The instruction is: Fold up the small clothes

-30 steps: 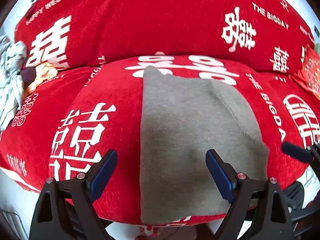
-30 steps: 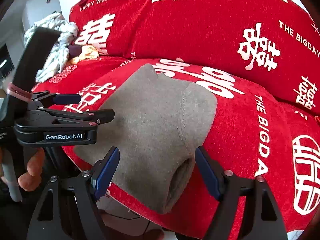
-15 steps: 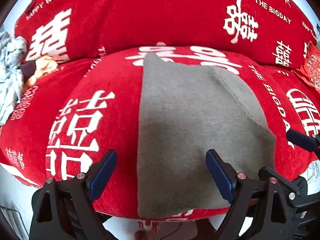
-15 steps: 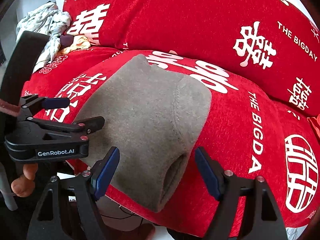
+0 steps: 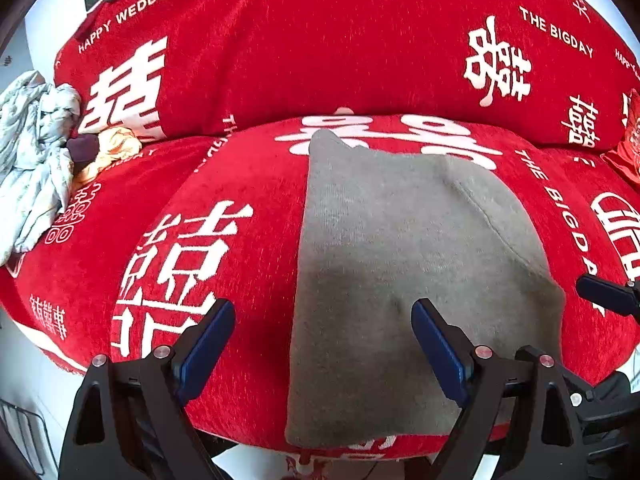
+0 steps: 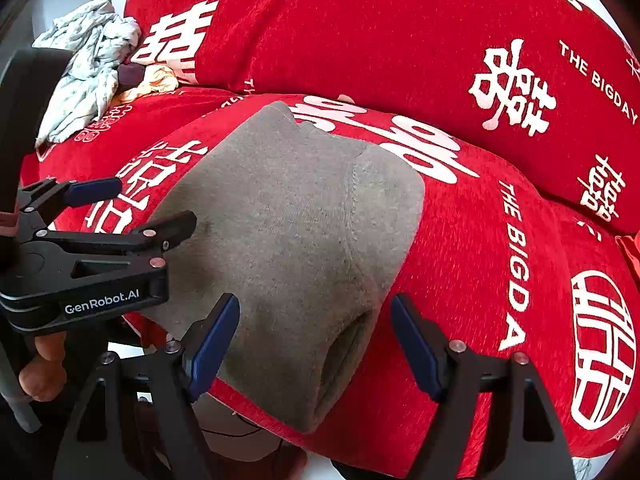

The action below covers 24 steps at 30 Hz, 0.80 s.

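A grey knit garment [image 5: 400,260] lies flat on the red seat cushion [image 5: 160,208], reaching down to its front edge. My left gripper [image 5: 322,312] is open and low over the garment's near left edge. Its right finger is over the grey cloth and its left finger over the red cover. In the right wrist view the garment [image 6: 288,216] shows a seam and an open hem at its near corner. My right gripper [image 6: 316,308] is open with that corner between its fingers, and nothing is held. The left gripper [image 6: 152,204] shows there at the garment's left side.
A crumpled pale patterned cloth [image 5: 32,152] and a yellow cloth [image 5: 112,148] lie at the sofa's left end. The red backrest [image 5: 320,48] rises behind the seat. A red packet [image 5: 628,148] sits at the right. A person's fingers [image 6: 44,364] hold the left gripper's handle.
Both views have shifted only slightly as the grippers tipped a little. The jaws stand as wide as before and the garment has not moved.
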Available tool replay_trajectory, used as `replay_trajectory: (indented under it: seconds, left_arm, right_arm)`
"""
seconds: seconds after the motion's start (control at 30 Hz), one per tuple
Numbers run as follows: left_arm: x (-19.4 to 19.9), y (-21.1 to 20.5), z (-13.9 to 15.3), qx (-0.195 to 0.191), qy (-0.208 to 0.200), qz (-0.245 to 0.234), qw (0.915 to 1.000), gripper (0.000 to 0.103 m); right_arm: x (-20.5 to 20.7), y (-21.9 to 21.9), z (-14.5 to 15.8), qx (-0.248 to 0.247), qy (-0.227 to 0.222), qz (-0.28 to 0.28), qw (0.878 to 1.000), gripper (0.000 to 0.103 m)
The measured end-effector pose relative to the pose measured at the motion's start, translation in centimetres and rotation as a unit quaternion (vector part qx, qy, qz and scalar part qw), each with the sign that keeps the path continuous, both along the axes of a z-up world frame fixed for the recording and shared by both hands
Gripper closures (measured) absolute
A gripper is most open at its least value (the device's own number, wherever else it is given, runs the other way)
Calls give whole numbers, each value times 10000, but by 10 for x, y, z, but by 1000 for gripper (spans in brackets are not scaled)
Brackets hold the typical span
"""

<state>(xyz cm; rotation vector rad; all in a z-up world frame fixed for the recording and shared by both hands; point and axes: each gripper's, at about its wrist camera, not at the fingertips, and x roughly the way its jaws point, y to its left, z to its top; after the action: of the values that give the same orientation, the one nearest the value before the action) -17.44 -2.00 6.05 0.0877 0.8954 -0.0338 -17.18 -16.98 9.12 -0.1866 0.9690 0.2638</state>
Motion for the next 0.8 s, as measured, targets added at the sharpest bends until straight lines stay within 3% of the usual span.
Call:
replay_trajectory:
  seconds: [0.8]
  left_arm:
    - [-8,-12,-6,67,-111,6,9999,13]
  right_arm:
    - [4,-2,1,-92,-55,97,9999,23]
